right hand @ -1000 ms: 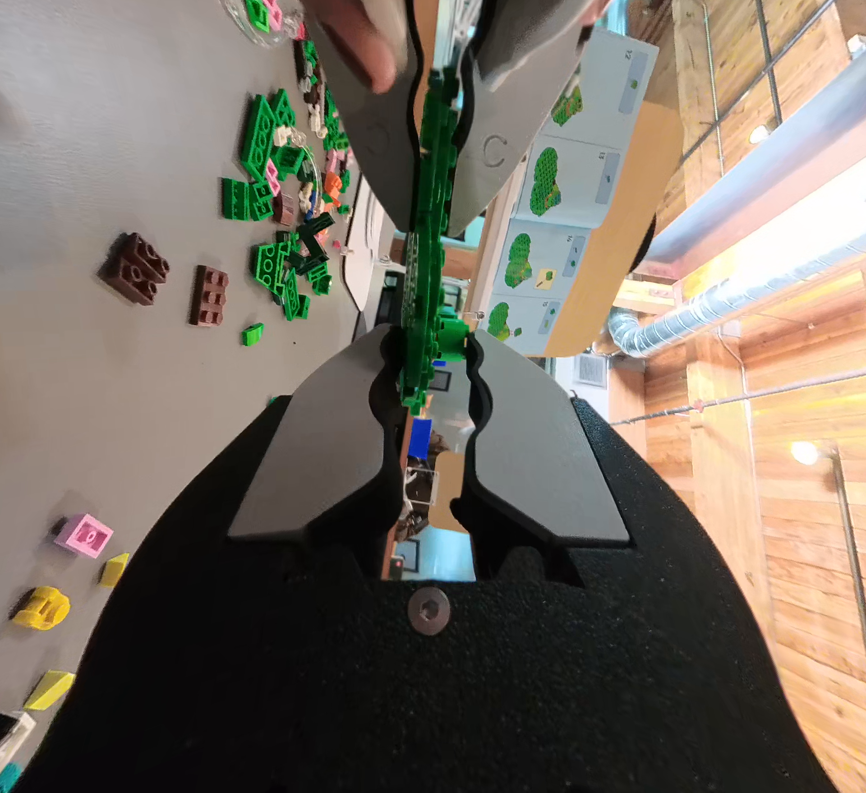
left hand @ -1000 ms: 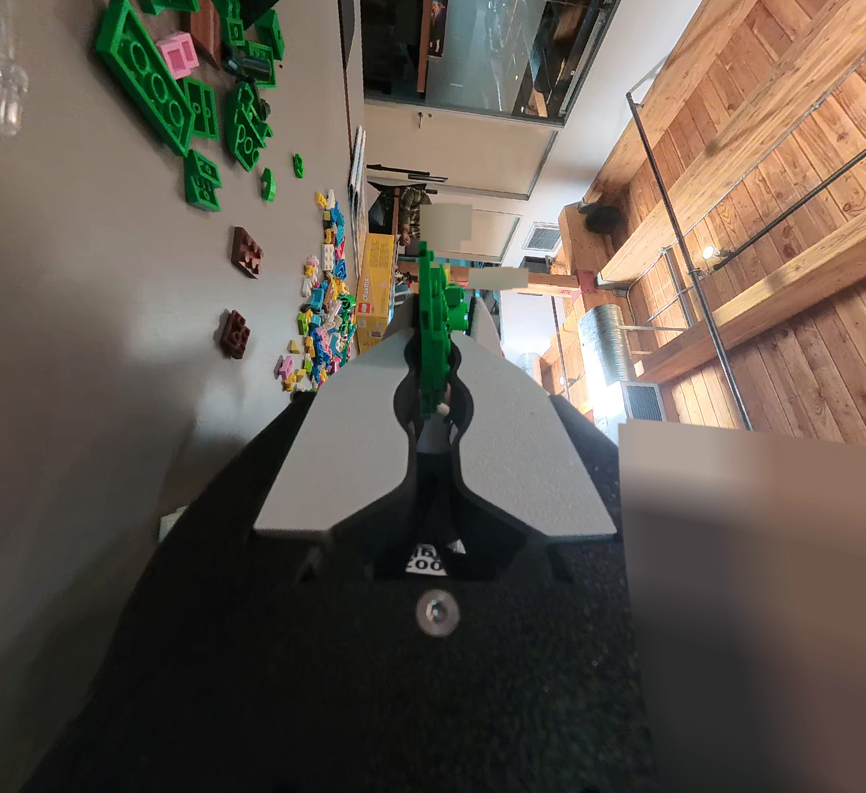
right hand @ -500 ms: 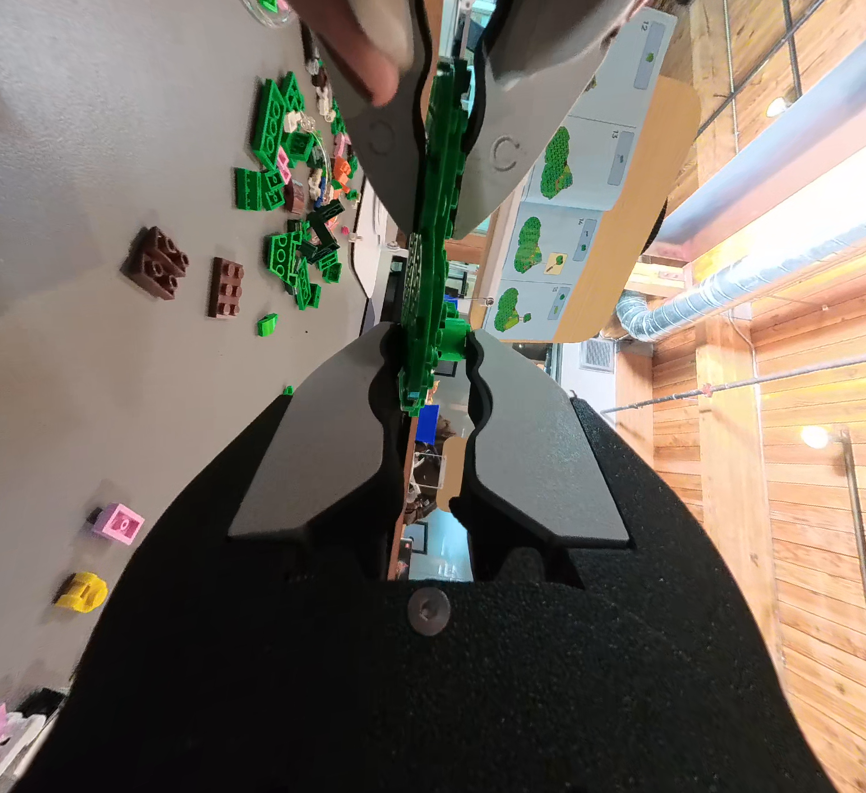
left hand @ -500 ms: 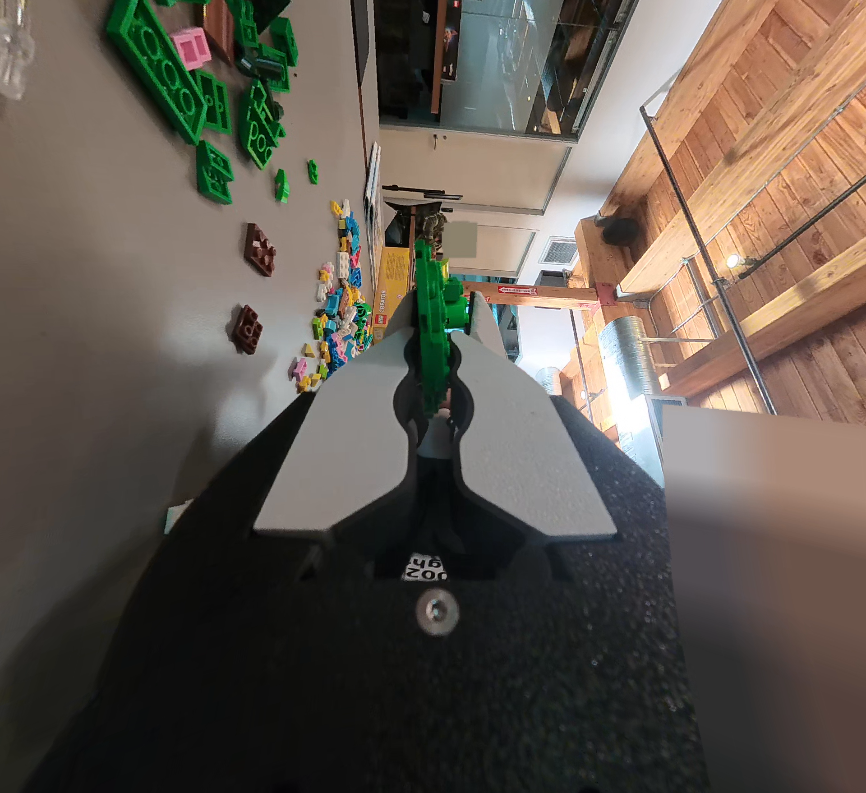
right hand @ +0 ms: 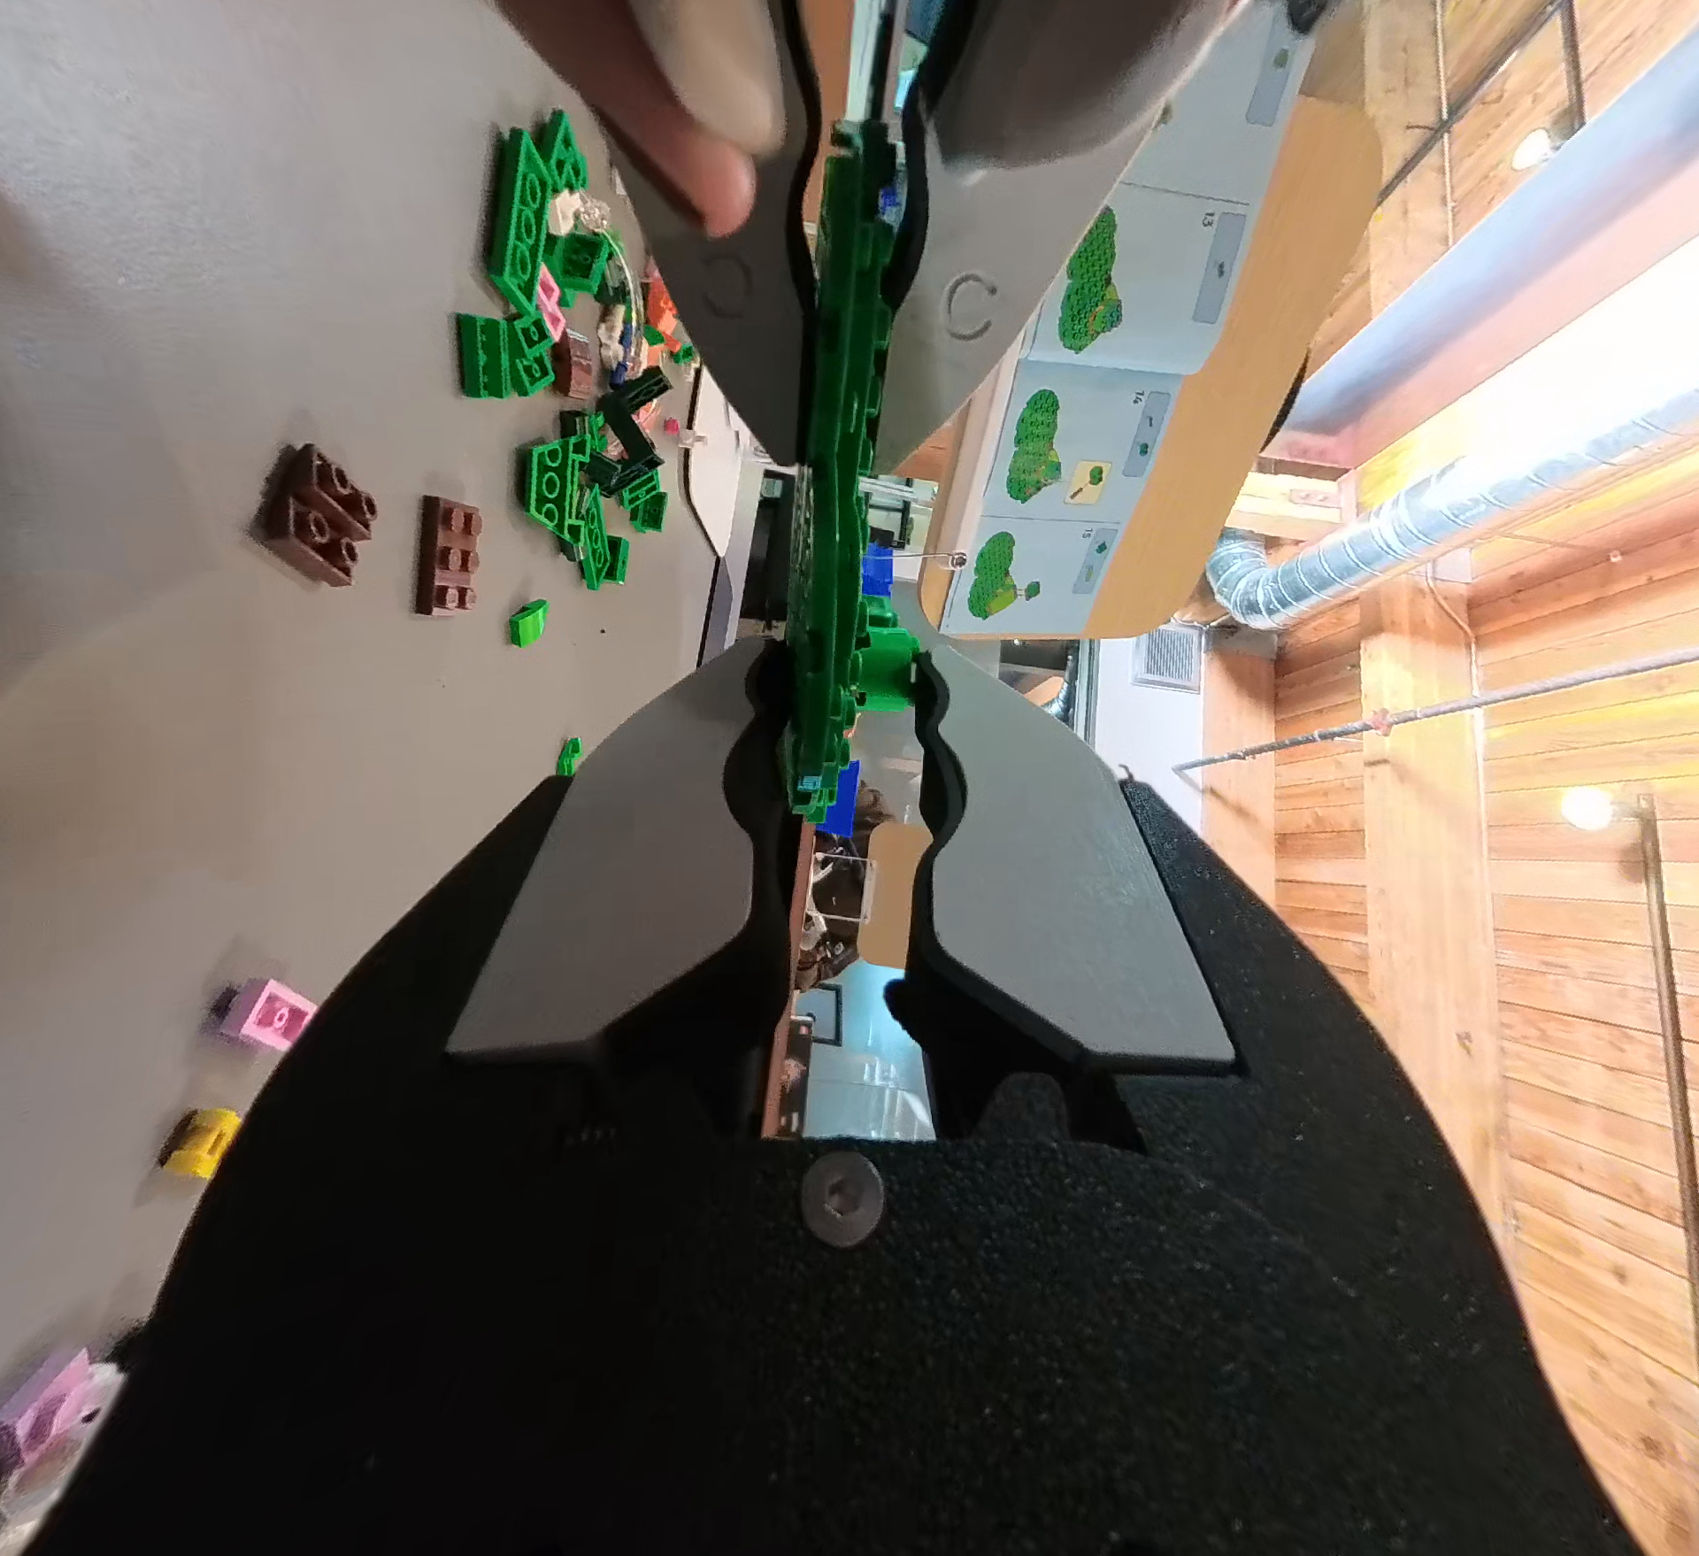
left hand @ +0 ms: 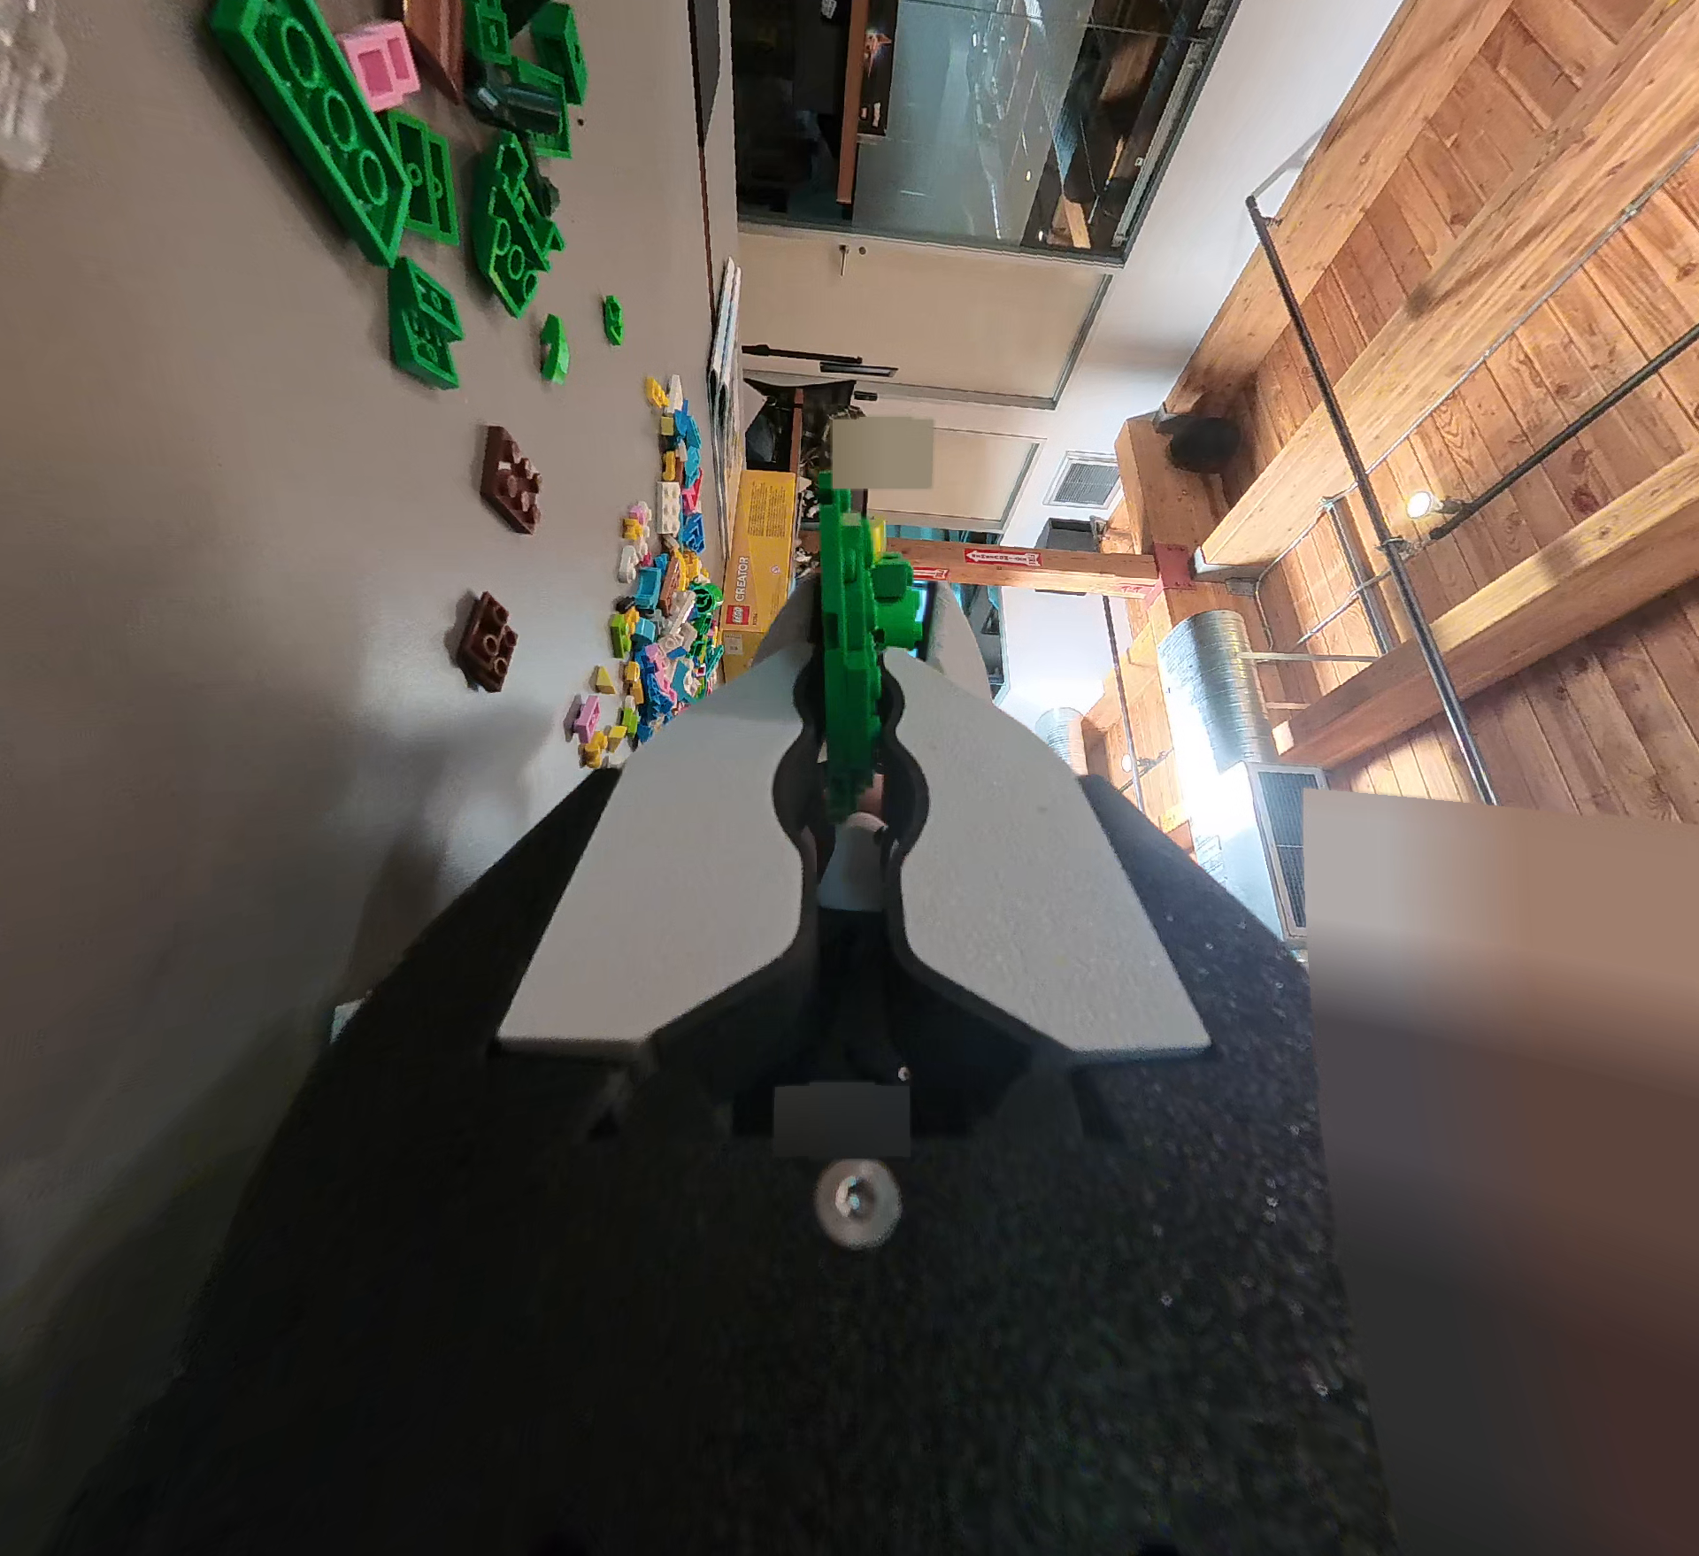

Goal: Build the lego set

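Note:
A flat green lego plate assembly is held edge-on in the air above the grey table, between both grippers. My right gripper is shut on its near end, one finger on the plate and the other on a small bright green brick stuck to its side. My left gripper, with a person's hand on it, is shut on the far end. In the left wrist view my left gripper is shut on the same green assembly; the right gripper is hidden there.
Loose green plates, two brown plates, a pile of small coloured pieces and a yellow box lie on the table. An open instruction booklet stands behind. A pink brick and a yellow piece lie near. The left gripper's tips are roughly 4 centimeters from the right gripper's. Between my right fingertips and the yellow piece there is roughly 11 centimeters.
Both grippers keep their hold on the green assembly. In the right wrist view the left gripper and hand now look larger and nearer, and the table pieces have shifted slightly.

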